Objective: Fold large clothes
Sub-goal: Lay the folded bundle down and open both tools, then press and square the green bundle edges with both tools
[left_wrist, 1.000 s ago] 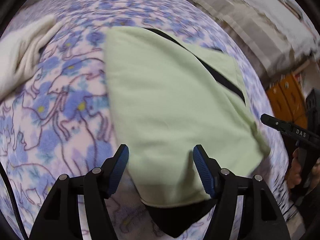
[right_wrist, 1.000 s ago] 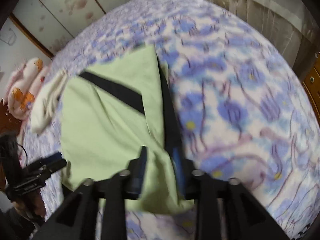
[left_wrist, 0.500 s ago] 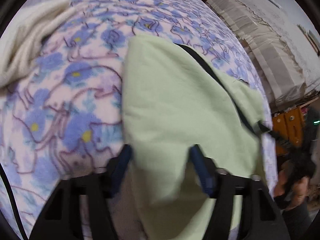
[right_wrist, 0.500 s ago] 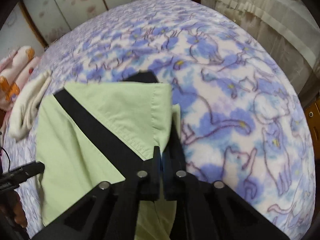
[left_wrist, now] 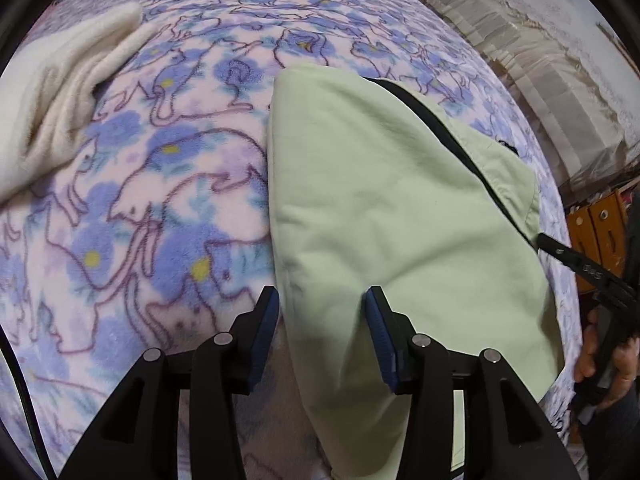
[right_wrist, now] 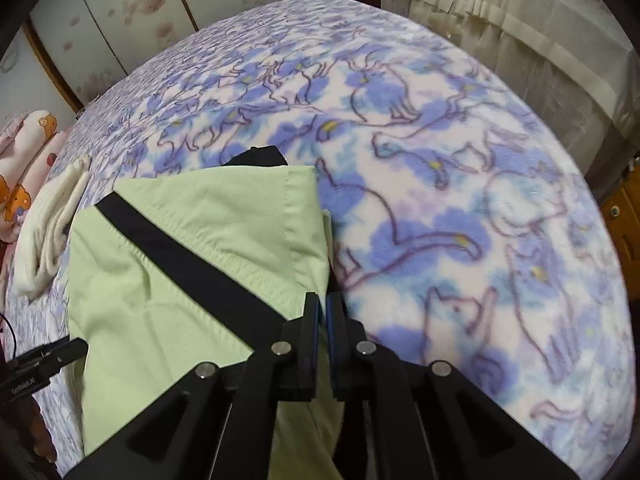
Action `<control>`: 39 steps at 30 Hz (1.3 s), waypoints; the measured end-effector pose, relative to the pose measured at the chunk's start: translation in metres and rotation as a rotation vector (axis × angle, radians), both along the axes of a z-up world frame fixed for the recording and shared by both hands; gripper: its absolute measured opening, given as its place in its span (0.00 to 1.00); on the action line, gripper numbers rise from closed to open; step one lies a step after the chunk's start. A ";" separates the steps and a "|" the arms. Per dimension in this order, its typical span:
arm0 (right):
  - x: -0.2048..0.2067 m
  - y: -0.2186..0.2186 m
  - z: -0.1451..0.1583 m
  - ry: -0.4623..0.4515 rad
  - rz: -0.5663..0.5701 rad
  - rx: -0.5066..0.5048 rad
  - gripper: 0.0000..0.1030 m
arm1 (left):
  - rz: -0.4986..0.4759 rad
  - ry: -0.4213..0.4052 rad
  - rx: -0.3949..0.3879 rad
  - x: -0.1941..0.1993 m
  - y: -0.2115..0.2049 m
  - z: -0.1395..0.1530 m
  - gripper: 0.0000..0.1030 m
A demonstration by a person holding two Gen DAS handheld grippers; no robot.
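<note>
Meanwhile the left claw (left_wrist: 320, 312) has narrowed since a second ago: its blue pads (left_wrist: 267, 320) then stood wide to either side of the near edge of the pale green garment (left_wrist: 384, 208), and now they sit closer in, still apart, with a raised ridge of the green cloth between them; whether either pad touches the cloth cannot be told. The right claw (right_wrist: 321, 312) was blurred and part open a second ago; half a second ago it had come together, and it stays clamped on the garment's right-hand edge (right_wrist: 308, 240), the pads nearly meeting with a thin fold of cloth between. The garment lies folded on the bed's fleece blanket (left_wrist: 160, 208), which is printed with blue flowers and outlined cats, and a black band (right_wrist: 188, 260) runs slantwise across the green. Its far corner sits squarer in the right wrist view than it did a second ago. A cream cloth (left_wrist: 60, 92) lies bunched on the blanket well to the left of the garment, as before. White lettering on the right claw's black finger (left_wrist: 576, 264), seen from the left wrist view, reads roughly "DAS"; the lettering on the left claw's body (right_wrist: 24, 380) in the right wrist view is too small to read.
</note>
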State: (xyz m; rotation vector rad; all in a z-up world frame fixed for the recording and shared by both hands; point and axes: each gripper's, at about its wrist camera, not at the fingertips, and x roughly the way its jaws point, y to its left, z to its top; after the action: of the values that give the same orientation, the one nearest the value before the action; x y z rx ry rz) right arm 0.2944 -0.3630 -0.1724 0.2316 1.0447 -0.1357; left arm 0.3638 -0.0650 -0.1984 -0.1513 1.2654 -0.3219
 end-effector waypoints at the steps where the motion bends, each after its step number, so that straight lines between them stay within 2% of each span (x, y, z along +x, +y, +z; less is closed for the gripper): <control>1: -0.005 0.002 0.004 -0.004 0.000 -0.008 0.04 | -0.003 -0.002 0.009 -0.001 -0.001 0.001 0.43; 5: -0.022 0.008 0.017 -0.020 -0.014 -0.022 0.04 | -0.014 -0.001 0.032 -0.006 -0.004 0.009 0.44; 18: -0.073 0.031 0.025 0.059 -0.043 0.058 0.04 | -0.038 0.016 0.010 -0.030 -0.003 0.046 0.46; 23: -0.088 0.041 0.027 0.094 -0.037 0.066 0.04 | -0.053 0.039 -0.022 -0.048 -0.003 0.059 0.46; 27: -0.100 0.051 0.026 0.122 -0.022 0.117 0.04 | -0.045 0.081 -0.074 -0.063 -0.005 0.065 0.47; 29: -0.103 0.056 0.026 0.129 -0.007 0.132 0.04 | -0.039 0.085 -0.092 -0.071 -0.007 0.067 0.54; 33: -0.102 0.071 0.026 0.132 0.050 0.167 0.04 | -0.019 0.063 -0.125 -0.084 -0.010 0.066 0.58; 34: -0.100 0.075 0.025 0.131 0.070 0.177 0.07 | -0.015 0.058 -0.141 -0.087 -0.012 0.064 0.62; 35: -0.098 0.079 0.025 0.128 0.085 0.186 0.15 | -0.015 0.061 -0.156 -0.088 -0.013 0.061 0.70; 37: -0.094 0.085 0.025 0.112 0.105 0.191 0.30 | -0.006 0.076 -0.187 -0.088 -0.015 0.055 0.75; 39: -0.088 0.090 0.026 0.089 0.125 0.184 0.31 | 0.019 0.095 -0.233 -0.088 -0.015 0.047 0.75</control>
State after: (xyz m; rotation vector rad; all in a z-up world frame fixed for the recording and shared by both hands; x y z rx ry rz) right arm 0.2063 -0.2735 -0.1468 0.3279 1.1587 0.0635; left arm 0.2761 -0.0797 -0.1517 -0.3816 1.3167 -0.4498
